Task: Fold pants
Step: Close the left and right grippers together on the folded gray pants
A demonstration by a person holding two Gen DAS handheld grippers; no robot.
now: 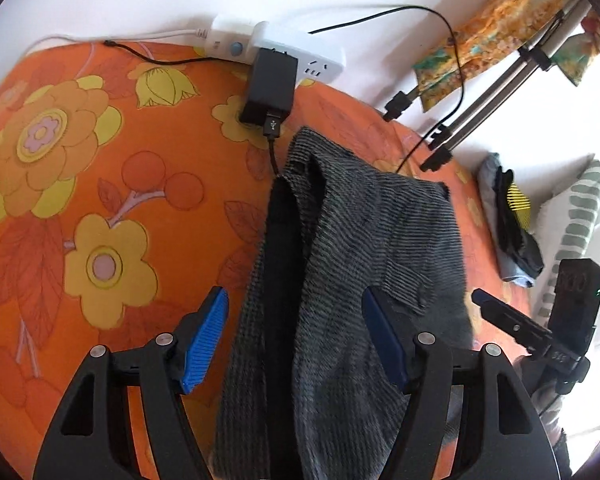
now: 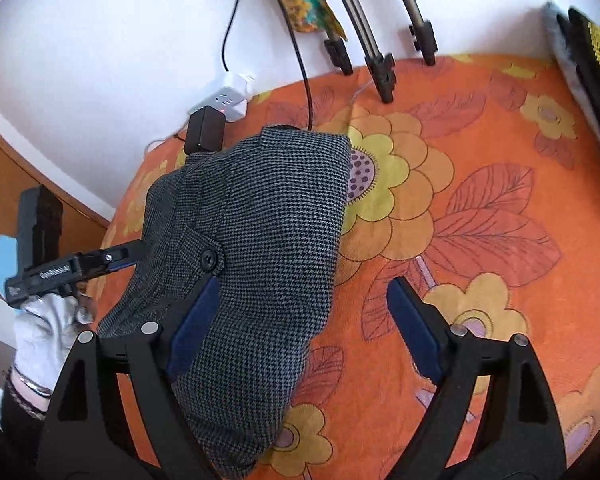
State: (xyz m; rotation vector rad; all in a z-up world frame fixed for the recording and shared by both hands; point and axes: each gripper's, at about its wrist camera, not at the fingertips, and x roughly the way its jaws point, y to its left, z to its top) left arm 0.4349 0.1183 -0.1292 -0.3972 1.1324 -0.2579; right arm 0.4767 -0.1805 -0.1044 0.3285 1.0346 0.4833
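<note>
Left wrist view first: left gripper [image 1: 296, 340] spread wide, blue pads either side of the pants [image 1: 340, 280], gripping nothing. Grey houndstooth cloth, dark lining showing along one fold, lying in a long bundle on the orange floral sheet [image 1: 100, 184], far end close to the black charger [image 1: 269, 88] and white power strip [image 1: 284, 48]. Best, judging from this, to close low on a doubled edge, not a single layer, and to lift clear of the charger cable.

Right wrist view: right gripper [image 2: 300, 332] likewise wide open, holding nothing, left pad tucked against the pants' edge, right pad over bare sheet. Button tab [image 2: 209, 258] visible on top. Folded clothes [image 2: 592, 64] stacked at far right, well apart.
</note>
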